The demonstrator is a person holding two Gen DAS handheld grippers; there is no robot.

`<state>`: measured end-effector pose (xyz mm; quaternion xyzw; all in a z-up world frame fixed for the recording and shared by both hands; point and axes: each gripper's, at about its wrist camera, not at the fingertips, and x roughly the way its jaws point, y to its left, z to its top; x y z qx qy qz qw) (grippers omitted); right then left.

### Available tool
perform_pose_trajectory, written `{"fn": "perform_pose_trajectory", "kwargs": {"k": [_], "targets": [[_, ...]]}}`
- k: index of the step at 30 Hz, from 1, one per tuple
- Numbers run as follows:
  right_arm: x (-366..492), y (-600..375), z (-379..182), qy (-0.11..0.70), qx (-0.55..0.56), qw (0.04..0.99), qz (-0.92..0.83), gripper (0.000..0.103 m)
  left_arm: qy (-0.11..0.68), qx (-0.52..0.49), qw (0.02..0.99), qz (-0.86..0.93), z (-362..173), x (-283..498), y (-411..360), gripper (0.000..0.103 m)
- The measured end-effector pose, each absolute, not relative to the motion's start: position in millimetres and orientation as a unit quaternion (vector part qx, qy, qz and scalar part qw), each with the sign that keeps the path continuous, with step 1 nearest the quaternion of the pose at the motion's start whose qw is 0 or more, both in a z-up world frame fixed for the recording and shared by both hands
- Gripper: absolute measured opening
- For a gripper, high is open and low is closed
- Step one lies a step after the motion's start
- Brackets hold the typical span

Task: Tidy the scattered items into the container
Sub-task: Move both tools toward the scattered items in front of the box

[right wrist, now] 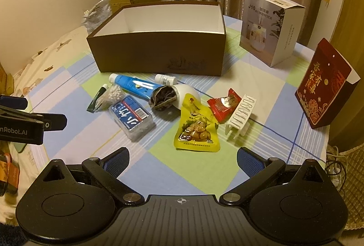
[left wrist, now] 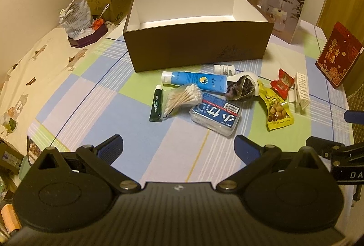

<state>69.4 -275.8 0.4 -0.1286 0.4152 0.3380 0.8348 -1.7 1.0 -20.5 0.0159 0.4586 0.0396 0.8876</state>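
matt cardboard box (left wrist: 198, 50), glossy snack pouch (right wrist: 197, 126)

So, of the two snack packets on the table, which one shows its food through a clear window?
The yellow packet; the red packet beside it is opaque.

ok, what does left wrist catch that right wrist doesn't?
Left wrist only: a small purple tray with a crumpled bag, by the wall, and the right gripper's edge.

Right wrist only: cables past the table's right edge, and the left gripper's side.

Both: empty brown box, blue tube, cotton swabs, yellow snack pouch, humidifier box.
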Motion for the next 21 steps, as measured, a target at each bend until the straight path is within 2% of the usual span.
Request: {"fn": "perform_pose_trajectory", "kwargs": {"k": [21], "targets": [[90,-293,-21,0.427,-0.136,0.819,0.357,0.103,0.462,0.016,0.887,0.021,-39,-1,-4,0.102]]}}
